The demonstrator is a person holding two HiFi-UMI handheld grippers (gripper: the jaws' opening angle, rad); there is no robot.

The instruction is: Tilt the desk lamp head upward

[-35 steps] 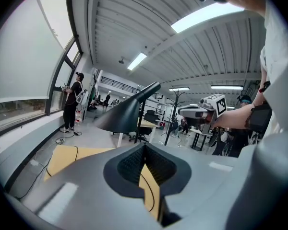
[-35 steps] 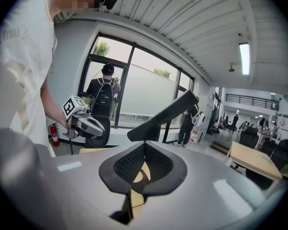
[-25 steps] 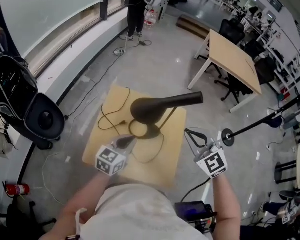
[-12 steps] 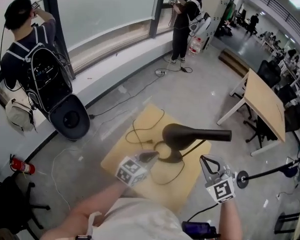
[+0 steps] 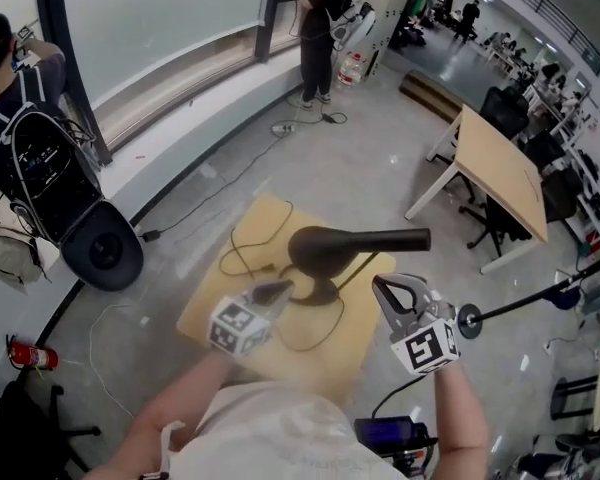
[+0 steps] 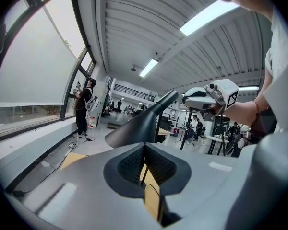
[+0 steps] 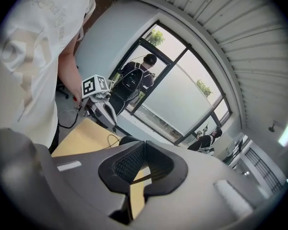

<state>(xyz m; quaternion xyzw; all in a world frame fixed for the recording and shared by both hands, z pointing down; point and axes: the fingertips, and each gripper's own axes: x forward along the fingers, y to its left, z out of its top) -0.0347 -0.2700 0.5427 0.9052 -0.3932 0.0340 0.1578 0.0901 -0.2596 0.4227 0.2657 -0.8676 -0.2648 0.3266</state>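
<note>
both claws shut and empty beside a lamp not yet touched

the desk lamp stands in the middle of a small wooden surface [image 5: 352, 353]. its dark cone-shaped lamp head [image 5: 325, 248] lies roughly level, with the narrow rear end reaching toward the right. the left claw [image 5: 283, 290] is fully closed with nothing between its jaws, and its tip sits just beside the lamp base [image 5: 318, 292]; whether it touches the base i cannot tell. the right claw [image 5: 382, 288] is also closed and holds nothing. it hovers below the rear end of the head, near it but apart.

the risk, as i judge it, lies in tilting with closed jaws. a nudge from one narrow tip could slide off the smooth cone. if the base is not pinned down first, the push may tip the whole lamp or skate it toward the surface edge. the loose cord [image 5: 248, 253] coiled behind the base could also drag or snag if the lamp shifts.
</note>
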